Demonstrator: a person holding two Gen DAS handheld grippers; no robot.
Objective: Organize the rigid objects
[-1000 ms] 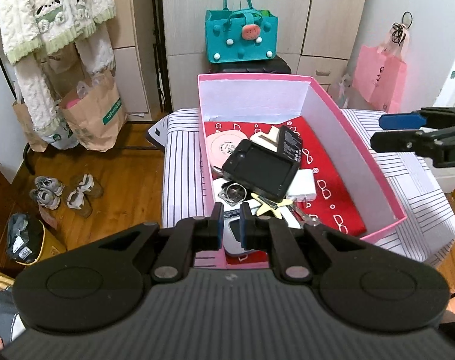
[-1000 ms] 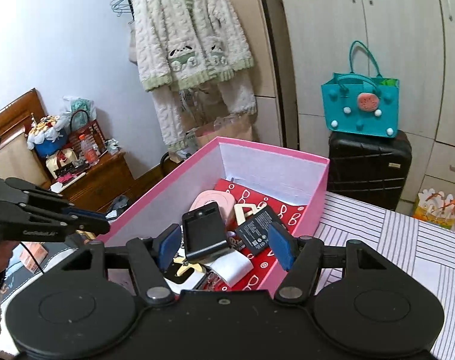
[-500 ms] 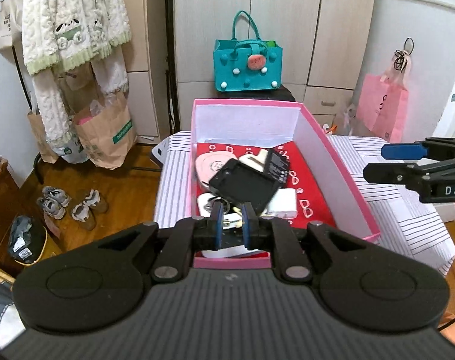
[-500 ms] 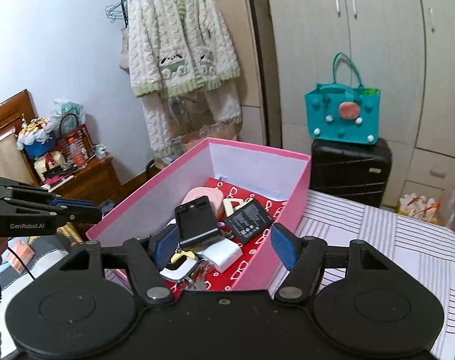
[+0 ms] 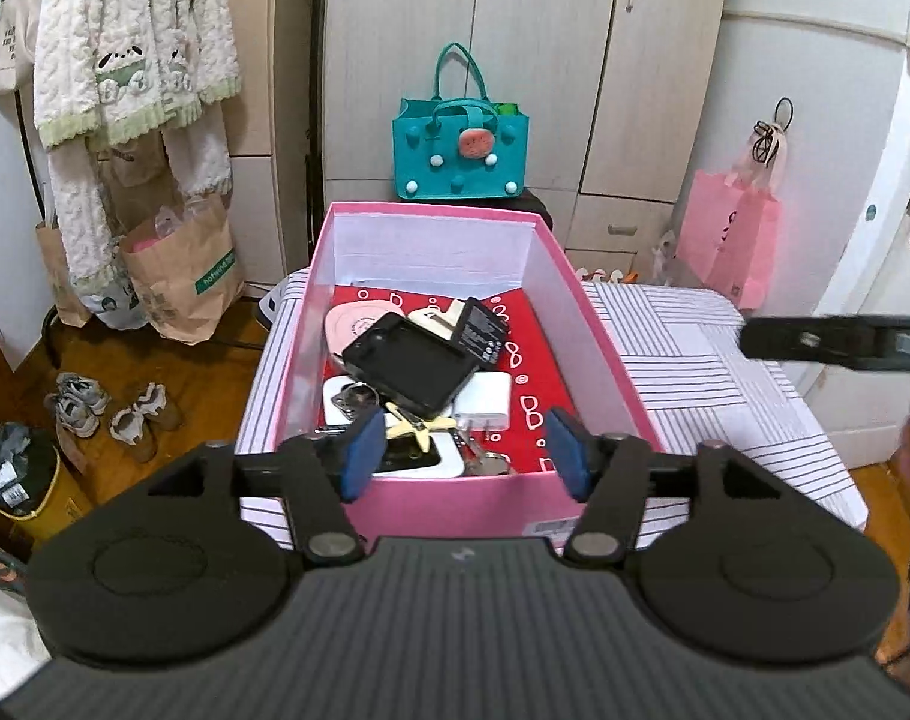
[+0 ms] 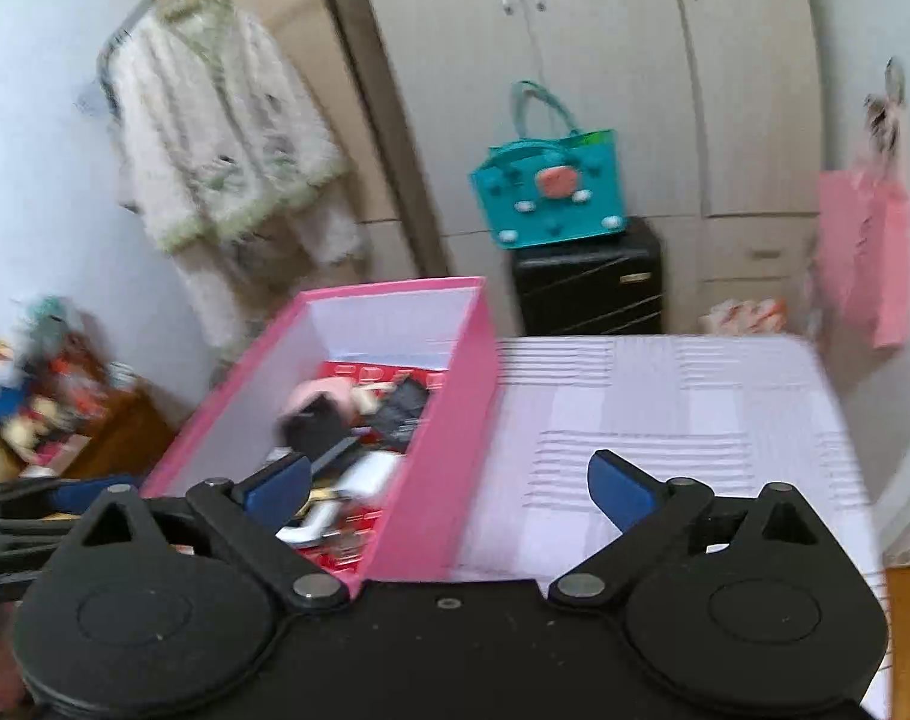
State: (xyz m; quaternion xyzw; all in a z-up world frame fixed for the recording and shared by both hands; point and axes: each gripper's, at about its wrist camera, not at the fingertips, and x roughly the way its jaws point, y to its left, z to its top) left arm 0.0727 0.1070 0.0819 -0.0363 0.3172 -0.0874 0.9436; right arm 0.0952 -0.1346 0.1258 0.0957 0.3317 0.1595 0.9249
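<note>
Pink box [image 5: 598, 324] is sitting on the striped counter [image 5: 694, 348], packed with the rigid bits: a black case [image 5: 410, 369] lying on top, a white charger [image 5: 484, 399], a black battery [image 5: 484, 327], a pink disc [image 5: 359, 318], keys and a starfish thing near the front wall. The box runs lengthwise away from both grippers. The left gripper [image 5: 463, 450] is lined up dead centre on the near end, looking down into it, so I'd say it's the nearer one for any grab inside. The right gripper [image 6: 449, 483] sits off to the box's right side, with the right wall of the box between its fingers' line of sight. Both have jaws opening, right wider than left, nothing held in either. The right view is pretty smeared, so the contents are mush there. The pile under the black case is mostly hidden, can't tell what else is down there.
</note>
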